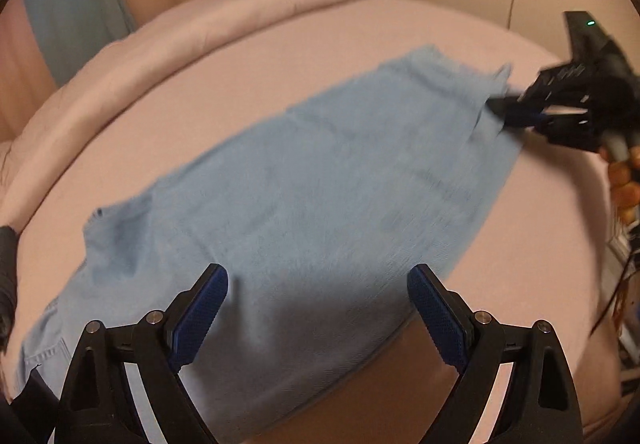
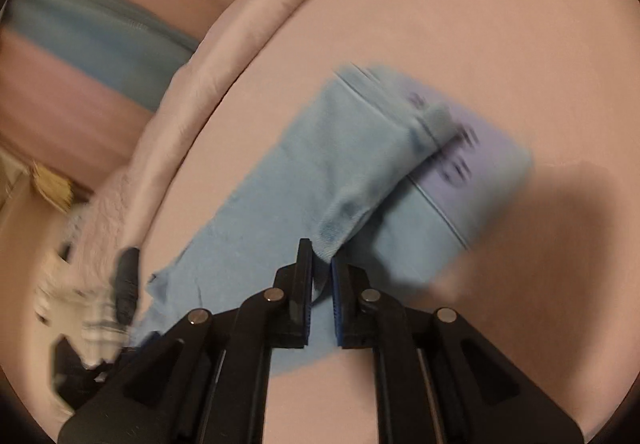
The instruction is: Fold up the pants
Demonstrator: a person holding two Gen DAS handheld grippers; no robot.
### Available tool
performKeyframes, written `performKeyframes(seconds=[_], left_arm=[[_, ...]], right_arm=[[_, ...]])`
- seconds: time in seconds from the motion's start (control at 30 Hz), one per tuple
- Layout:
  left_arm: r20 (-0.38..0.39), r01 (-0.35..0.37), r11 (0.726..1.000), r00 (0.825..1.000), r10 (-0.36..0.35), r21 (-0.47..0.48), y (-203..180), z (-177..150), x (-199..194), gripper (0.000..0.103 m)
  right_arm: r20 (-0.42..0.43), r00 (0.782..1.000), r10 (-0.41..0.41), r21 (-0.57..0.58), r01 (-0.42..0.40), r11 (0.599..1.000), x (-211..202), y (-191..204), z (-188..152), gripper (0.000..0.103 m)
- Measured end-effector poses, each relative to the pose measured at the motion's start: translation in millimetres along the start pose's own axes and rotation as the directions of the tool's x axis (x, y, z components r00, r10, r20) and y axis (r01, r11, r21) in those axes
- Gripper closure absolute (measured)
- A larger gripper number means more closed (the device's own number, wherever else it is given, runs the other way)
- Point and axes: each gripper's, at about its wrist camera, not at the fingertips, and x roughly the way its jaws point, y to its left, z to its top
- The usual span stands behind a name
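Note:
Light blue pants lie stretched across the pink bed, folded lengthwise. My left gripper is open and empty just above the near part of the pants. In the left wrist view my right gripper pinches the far end of the pants. In the right wrist view my right gripper has its jaws nearly closed on a raised fold of the blue pants. The waistband end with a dark printed label lies beyond. Both views are blurred.
A rolled pink duvet runs along the far edge of the bed. Pink and blue curtains hang behind it. The person's dark-gloved hand shows at the left of the right wrist view. The bed's near edge drops off under my left gripper.

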Motion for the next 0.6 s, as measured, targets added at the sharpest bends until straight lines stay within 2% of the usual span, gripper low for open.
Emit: performKeyframes(seconds=[0.13,0.17,0.23,0.27,0.3,0.33,0.47,0.6], left_arm=[[-0.023,0.030,0.998,0.999,-0.032,-0.062,17,-5,6,0.010],[-0.033,0.040,0.996,0.999,-0.043,-0.086,21,-5,7,0.010],[-0.045,0.050,0.992,0.997,-0.055,-0.112,26,-6,8,0.010],[-0.047,0.049,0.992,0.997,-0.054,-0.114,20,-1,10,0.010],[-0.048,0.047,0.992,0.997,-0.053,-0.114,17,-1,8,0.010],[-0.048,0.045,0.993,0.998,-0.050,-0.111,14,-5,8,0.010],[-0.053,0.043,0.994,0.997,-0.048,-0.102,11,-3,4,0.010],[-0.062,0.049,0.994,0.997,-0.055,-0.095,15,0,6,0.010]], right_arm=[[0.032,0.996,0.086,0.091,-0.088,0.992,0,-11,1,0.066],[0.052,0.996,0.078,0.095,-0.083,0.992,-3,-8,5,0.062],[0.080,0.995,0.065,0.099,-0.073,0.992,-5,-6,13,0.061],[0.097,0.994,0.051,0.097,-0.060,0.993,-5,-7,18,0.063],[0.104,0.994,0.036,0.097,-0.046,0.994,-3,-7,21,0.070],[0.110,0.994,0.019,0.102,-0.030,0.994,-4,-8,25,0.094],[0.179,0.984,0.008,0.057,-0.019,0.998,-23,-4,19,0.097],[0.219,0.976,-0.010,0.025,0.005,1.000,-38,-20,9,0.097]])
